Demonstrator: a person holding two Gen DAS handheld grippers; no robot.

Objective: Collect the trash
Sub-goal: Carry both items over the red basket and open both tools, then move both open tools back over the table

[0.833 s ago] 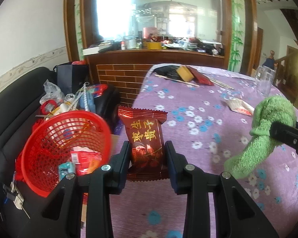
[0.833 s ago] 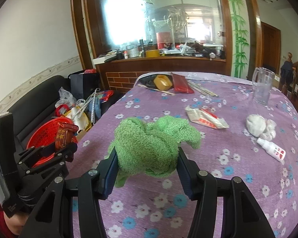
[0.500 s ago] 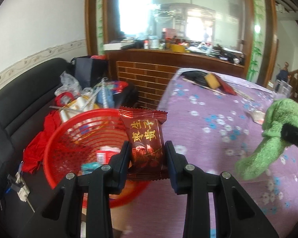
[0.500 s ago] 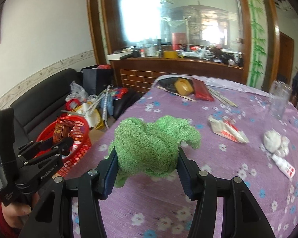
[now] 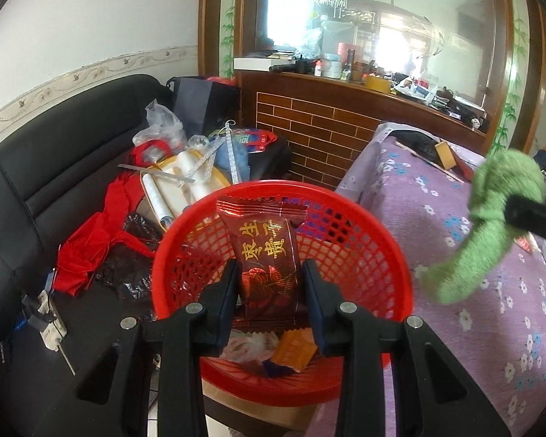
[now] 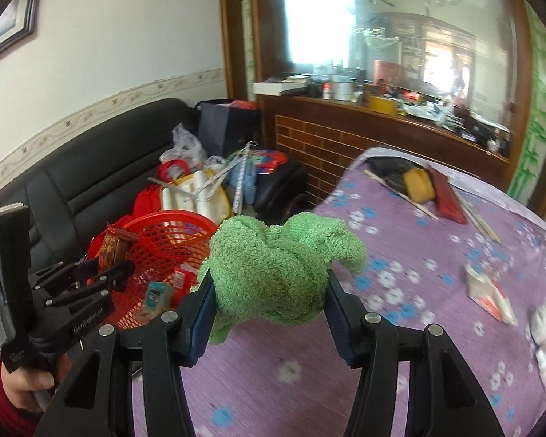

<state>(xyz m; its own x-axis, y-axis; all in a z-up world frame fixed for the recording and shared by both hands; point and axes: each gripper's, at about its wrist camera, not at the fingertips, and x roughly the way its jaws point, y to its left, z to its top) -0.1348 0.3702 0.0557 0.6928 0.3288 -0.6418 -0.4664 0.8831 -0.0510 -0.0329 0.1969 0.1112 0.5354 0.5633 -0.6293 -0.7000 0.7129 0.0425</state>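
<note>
Clamped at mid-width, the left gripper pinches a dark red snack wrapper by its lower half, the pads pressing its two long edges so the packet stands upright with its crimped top free. It hangs directly over the red mesh basket, which sits off the table's near corner in front of the black sofa; held there, the wrapper should fall straight inside once the jaws part, joining the crumpled wrappers and an orange packet already at the bottom. The grip on the lower half seems chosen so that nothing snags on the rim during release.

Over the purple flowered tablecloth, the right gripper is closed on a bunched green towel, its jaws standing fairly wide because the bundle is thick. The cloth is lifted off the table and kept to the side, probably so that hand stays ready for wiping without crossing the basket. Seen from the right wrist, a hand grasps the left tool's handle at the basket's near edge.

More litter waits on the table: a torn white and red packet and some crumpled white tissue, though motion blur makes these hard to read. By my reckoning the drop is the next step, and several pieces remain.
</note>
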